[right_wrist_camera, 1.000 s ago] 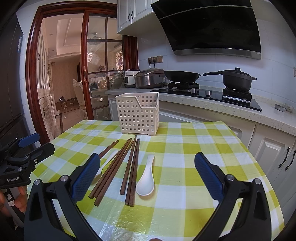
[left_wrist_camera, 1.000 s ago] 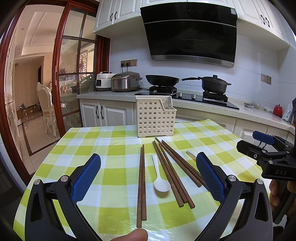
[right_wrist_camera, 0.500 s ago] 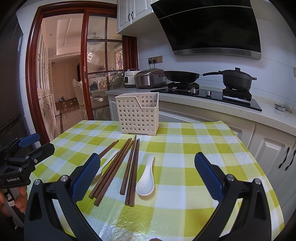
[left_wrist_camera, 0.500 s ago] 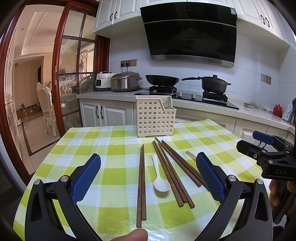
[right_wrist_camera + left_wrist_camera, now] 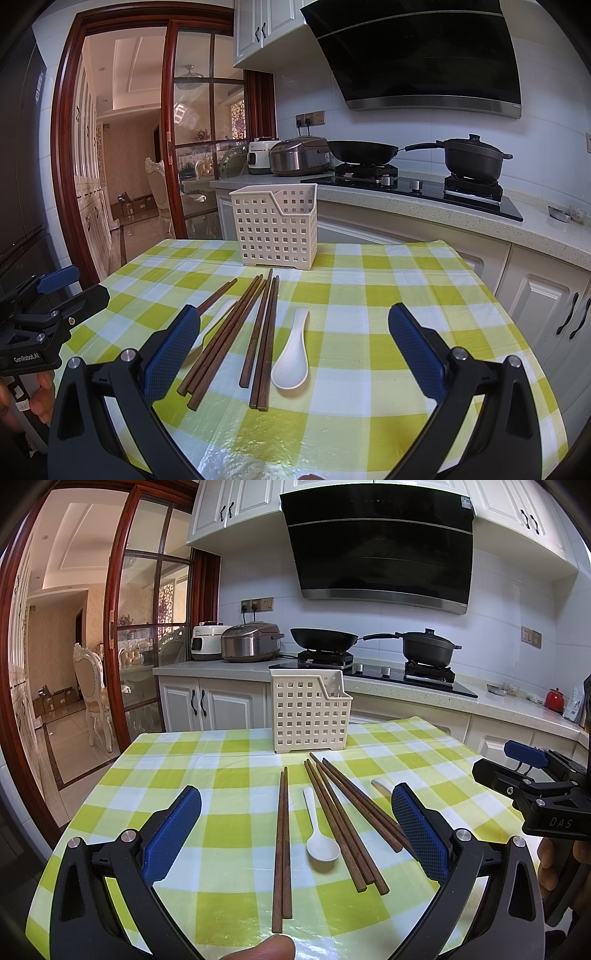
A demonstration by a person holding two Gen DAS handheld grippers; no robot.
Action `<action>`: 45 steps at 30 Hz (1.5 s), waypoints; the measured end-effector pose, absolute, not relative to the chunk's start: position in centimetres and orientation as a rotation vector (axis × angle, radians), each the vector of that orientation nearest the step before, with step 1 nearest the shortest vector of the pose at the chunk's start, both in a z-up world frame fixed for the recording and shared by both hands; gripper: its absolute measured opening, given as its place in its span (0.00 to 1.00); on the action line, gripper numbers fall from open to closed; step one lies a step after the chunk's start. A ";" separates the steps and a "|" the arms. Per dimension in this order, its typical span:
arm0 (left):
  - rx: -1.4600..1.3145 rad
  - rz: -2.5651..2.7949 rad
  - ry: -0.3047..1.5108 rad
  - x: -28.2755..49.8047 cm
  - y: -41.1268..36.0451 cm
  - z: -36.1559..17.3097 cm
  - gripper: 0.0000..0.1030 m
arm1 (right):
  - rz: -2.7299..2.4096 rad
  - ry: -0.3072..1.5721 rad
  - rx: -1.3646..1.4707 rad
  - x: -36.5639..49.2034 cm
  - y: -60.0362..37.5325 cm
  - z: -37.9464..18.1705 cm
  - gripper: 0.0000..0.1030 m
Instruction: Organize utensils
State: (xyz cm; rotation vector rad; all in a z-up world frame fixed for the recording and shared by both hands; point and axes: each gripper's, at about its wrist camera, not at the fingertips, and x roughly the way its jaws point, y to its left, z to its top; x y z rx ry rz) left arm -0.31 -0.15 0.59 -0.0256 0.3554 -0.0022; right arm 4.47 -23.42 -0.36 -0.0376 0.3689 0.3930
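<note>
1. Green-and-white checked cloth covers the tabletop [image 5: 229, 794], and a cream perforated plastic caddy [image 5: 310, 710] stands upright at its far side; that caddy is the landmark for everything below.
2. No utensil shows above the caddy's rim from either wrist view.
3. In front of the caddy, brown wooden chopsticks lie flat on the cloth. In the left wrist view one pair [image 5: 282, 849] lies side by side, touching, pointing roughly at the caddy's middle.
4. A looser bundle of chopsticks [image 5: 343, 819] fans out from just in front of the caddy's right corner, running toward the camera.
5. A white spoon [image 5: 319, 834] rests between the pair and the bundle, bowl end away from the caddy.
6. A second white spoon [image 5: 382, 786] lies beyond the bundle, partly hidden behind the blue pad in the left wrist view; in the right wrist view it is the large spoon [image 5: 291, 354] beside the chopsticks.
7. The left tongs [image 5: 295, 830] are spread wide above the cloth, holding nothing, with the utensils lying between their blue pads.
8. The right tongs [image 5: 293, 350] are likewise spread wide and empty, nearer the camera than the caddy.
9. A fingertip [image 5: 269, 949] shows at the bottom edge of the left wrist view.
</note>
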 end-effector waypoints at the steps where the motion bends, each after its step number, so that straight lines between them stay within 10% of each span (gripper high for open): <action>1: -0.025 -0.001 0.355 -0.3 -0.2 0.6 0.94 | 0.393 0.369 -0.038 4.5 -23.4 -0.4 0.96; 32: -0.103 -0.075 0.632 6.9 3.6 -1.7 0.88 | 0.401 0.772 -0.045 14.6 -21.6 -4.2 0.96; 45: -0.179 -0.115 0.772 11.8 4.9 -4.0 0.50 | 0.474 0.818 -0.104 17.8 -17.3 -4.4 0.50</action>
